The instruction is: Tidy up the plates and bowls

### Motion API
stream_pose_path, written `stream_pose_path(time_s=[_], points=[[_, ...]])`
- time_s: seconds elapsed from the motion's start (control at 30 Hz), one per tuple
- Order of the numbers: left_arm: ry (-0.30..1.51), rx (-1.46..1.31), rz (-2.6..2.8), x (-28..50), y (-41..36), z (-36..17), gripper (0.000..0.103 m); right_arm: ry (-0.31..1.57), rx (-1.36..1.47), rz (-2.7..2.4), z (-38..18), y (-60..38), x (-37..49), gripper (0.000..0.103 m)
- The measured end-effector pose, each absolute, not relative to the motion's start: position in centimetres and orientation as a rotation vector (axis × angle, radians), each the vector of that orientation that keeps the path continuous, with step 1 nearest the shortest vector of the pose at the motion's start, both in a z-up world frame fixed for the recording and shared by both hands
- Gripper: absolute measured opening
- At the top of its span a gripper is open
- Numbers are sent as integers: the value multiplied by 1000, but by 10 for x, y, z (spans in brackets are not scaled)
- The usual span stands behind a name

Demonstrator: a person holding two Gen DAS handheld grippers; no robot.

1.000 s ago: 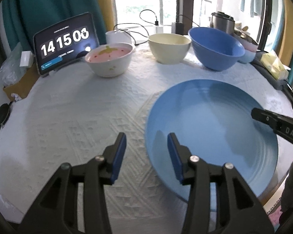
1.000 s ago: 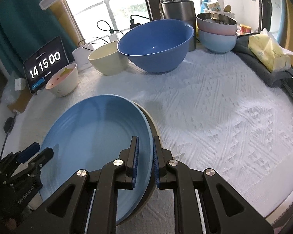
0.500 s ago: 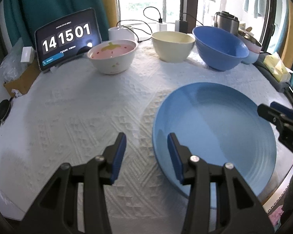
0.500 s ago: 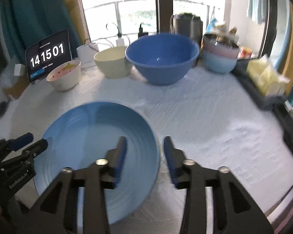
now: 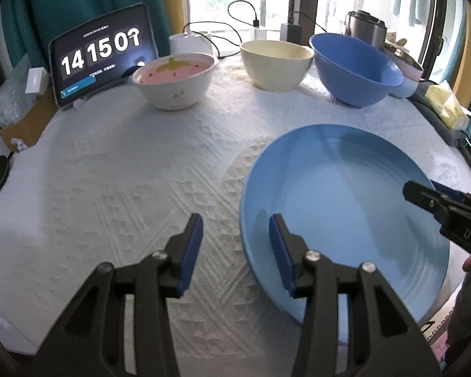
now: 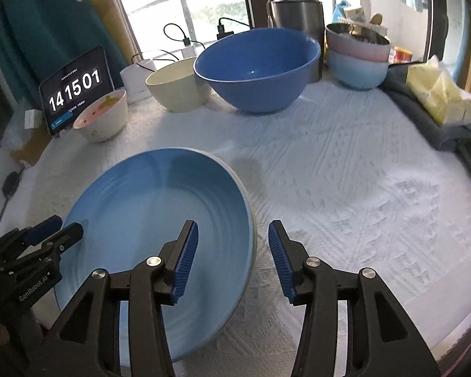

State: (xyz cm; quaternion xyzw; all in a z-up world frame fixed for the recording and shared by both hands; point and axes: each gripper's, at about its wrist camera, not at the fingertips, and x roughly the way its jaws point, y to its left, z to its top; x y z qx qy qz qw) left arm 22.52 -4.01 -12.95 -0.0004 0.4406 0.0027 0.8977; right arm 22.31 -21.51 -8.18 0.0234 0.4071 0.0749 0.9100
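A large blue plate lies flat on the white cloth, and a pale rim shows under its right edge. My right gripper straddles that right rim; its jaws are opening, the rim is between them and the pads do not touch it. My left gripper is open at the plate's left rim, one finger over the cloth and one over the plate. At the back stand a white bowl with a pink inside, a cream bowl and a big blue bowl.
Stacked pink and light-blue bowls and a steel pot stand at the back right. A tablet showing a clock leans at the back left. A yellow tissue pack lies on a grey cloth at the right edge.
My right gripper has let go of the blue plate's rim and opened. The plate has settled flat from its tilt. The left gripper has stayed open in place.
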Motion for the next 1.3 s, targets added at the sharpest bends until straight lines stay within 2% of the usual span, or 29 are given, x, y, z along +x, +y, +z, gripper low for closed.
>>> stream_pose_path(time_s=[0.5,0.77,1.3], points=[[901,-126,-64,235,-40,-139,47,863,178,197,-97,-216,223,50],[907,-85,-90,235,-50,-136,46,852,190,169,-97,-217,222,49],[847,-106,-72,228,-23,-107,46,798,160,189,-67,-191,221,46]])
